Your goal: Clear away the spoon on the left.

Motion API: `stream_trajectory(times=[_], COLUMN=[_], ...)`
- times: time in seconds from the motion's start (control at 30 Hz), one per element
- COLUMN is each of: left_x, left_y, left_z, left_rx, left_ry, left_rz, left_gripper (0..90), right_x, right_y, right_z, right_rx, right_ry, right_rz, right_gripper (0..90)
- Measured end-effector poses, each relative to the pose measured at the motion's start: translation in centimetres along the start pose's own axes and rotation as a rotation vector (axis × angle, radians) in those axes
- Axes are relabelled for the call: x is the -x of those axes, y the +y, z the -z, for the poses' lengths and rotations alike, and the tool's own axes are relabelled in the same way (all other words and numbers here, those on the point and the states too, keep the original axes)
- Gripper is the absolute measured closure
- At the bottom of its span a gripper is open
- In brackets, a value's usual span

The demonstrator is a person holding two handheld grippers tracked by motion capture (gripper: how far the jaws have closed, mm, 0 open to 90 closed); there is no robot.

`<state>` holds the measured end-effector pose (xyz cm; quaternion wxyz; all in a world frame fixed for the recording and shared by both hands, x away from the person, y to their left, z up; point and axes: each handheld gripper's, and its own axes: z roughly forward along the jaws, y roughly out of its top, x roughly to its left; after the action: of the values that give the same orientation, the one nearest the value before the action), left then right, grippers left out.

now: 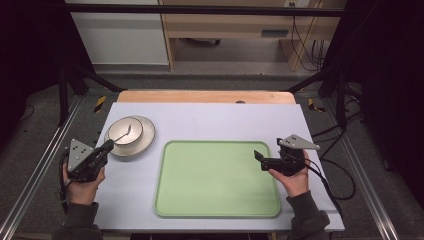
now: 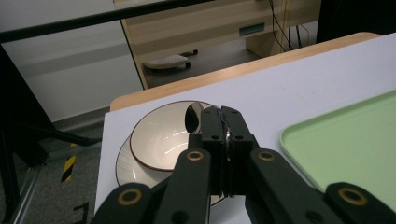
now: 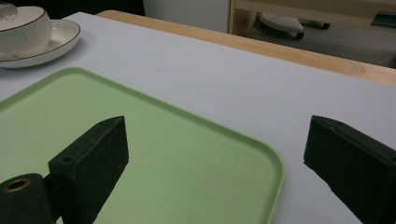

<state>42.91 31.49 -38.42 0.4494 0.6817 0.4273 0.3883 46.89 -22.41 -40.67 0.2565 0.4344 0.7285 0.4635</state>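
One bowl (image 1: 126,131), one plate (image 1: 145,142) under it, one spoon (image 1: 123,135) and one green tray (image 1: 217,178) lie on your table. Your left gripper (image 1: 106,147) pinches the spoon's handle at the bowl's rim; the left gripper view shows the spoon's bowl (image 2: 192,117) over the dish. Your right gripper (image 1: 260,156) hovers spread at the tray's right edge, and its view shows the tray's corner (image 3: 275,170) between the jaws.

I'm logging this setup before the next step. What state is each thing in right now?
Spoon: clamped by its handle, bowl end over the bowl.
Bowl: upright, on the plate.
Plate: flat under the bowl.
Tray: empty.
Left gripper: shut on the spoon.
Right gripper: open, holding nothing.
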Motion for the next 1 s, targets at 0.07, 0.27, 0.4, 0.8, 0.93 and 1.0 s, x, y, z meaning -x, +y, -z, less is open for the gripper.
stream_trajectory(times=[0.07, 0.27, 0.4, 0.8, 0.93, 1.0], left_x=[0.1, 1.0, 1.4, 3.2, 3.8, 4.2], left_y=[0.1, 0.7, 0.9, 1.6, 1.6, 1.6], left_z=[0.1, 0.8, 0.9, 1.4, 1.4, 1.4], left_rx=[0.006, 0.022, 0.027, 0.044, 0.039, 0.039], left_ry=[0.001, -0.008, -0.026, -0.066, -0.084, -0.093], left_rz=[-0.001, -0.035, -0.039, -0.085, -0.097, -0.106], left_gripper=[88.7, 88.7, 88.7, 88.8, 88.8, 88.8], right_x=[0.0, 0.0, 0.0, 0.0, 0.0, 0.0], right_y=[0.0, 0.0, 0.0, 0.0, -0.1, -0.1], right_z=[0.0, 0.1, 0.1, 0.0, -0.1, -0.1], right_rx=[0.000, 0.001, 0.004, -0.005, -0.009, -0.013], right_ry=[-0.001, -0.004, 0.000, 0.004, 0.002, 0.003], right_rz=[0.000, 0.005, 0.003, 0.002, 0.006, 0.007], right_gripper=[6.8, 6.8, 6.9, 6.8, 6.8, 6.8])
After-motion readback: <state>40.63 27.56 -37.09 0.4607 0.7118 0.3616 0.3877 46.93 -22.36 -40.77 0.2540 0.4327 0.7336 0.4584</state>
